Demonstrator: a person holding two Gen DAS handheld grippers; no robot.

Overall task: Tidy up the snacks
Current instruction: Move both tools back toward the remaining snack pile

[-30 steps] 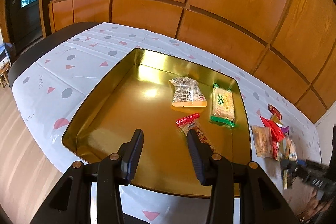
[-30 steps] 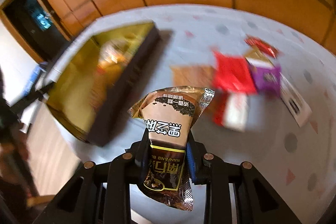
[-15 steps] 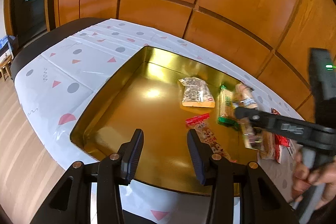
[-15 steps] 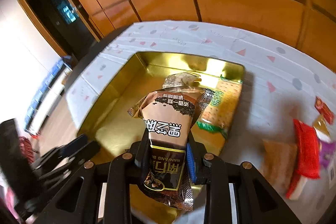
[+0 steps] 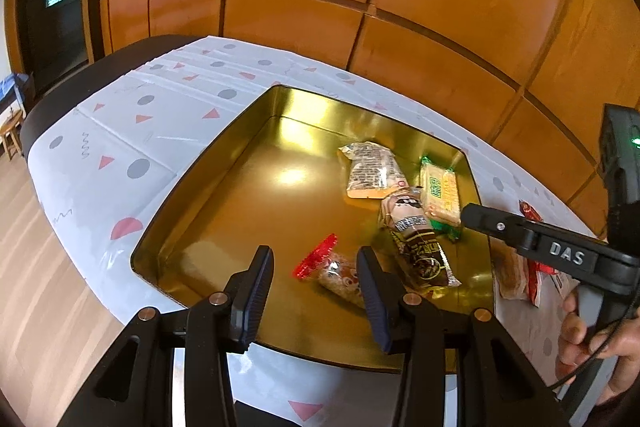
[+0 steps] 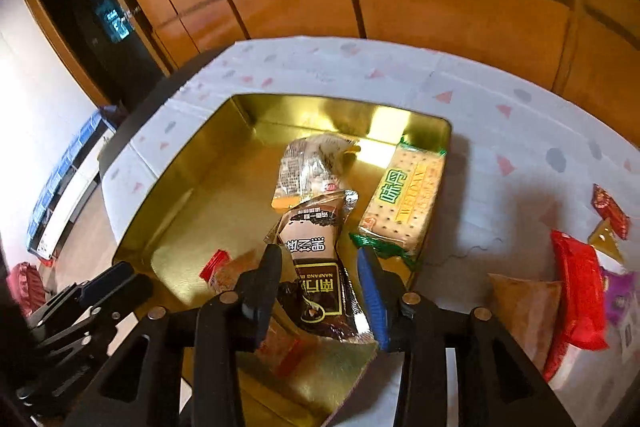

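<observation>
A gold tray (image 5: 224, 163) (image 6: 192, 163) sits on the patterned tablecloth. In it lie a clear packet (image 5: 370, 171) (image 6: 304, 167), a green-edged cracker packet (image 5: 440, 195) (image 6: 404, 203), a red-ended packet (image 5: 332, 267) (image 6: 218, 265) and a brown packet (image 5: 416, 243) (image 6: 316, 255). My right gripper (image 6: 320, 263) hovers over the tray's right part. Its jaws are opening, and the brown packet lies loose between them on the tray floor. My left gripper (image 5: 314, 267) stands open over the tray's near edge, holding nothing.
Loose snacks lie on the cloth right of the tray: a red packet (image 6: 576, 291), a tan one (image 6: 524, 303), a purple one (image 6: 620, 295) and a small red one (image 6: 608, 207). A person's hand (image 5: 592, 339) holds the right gripper. A wood-panelled wall stands behind the table.
The right gripper carried the brown packet from over the cloth to over the tray, and its jaws have spread. The packet now rests in the tray. The left gripper stayed put.
</observation>
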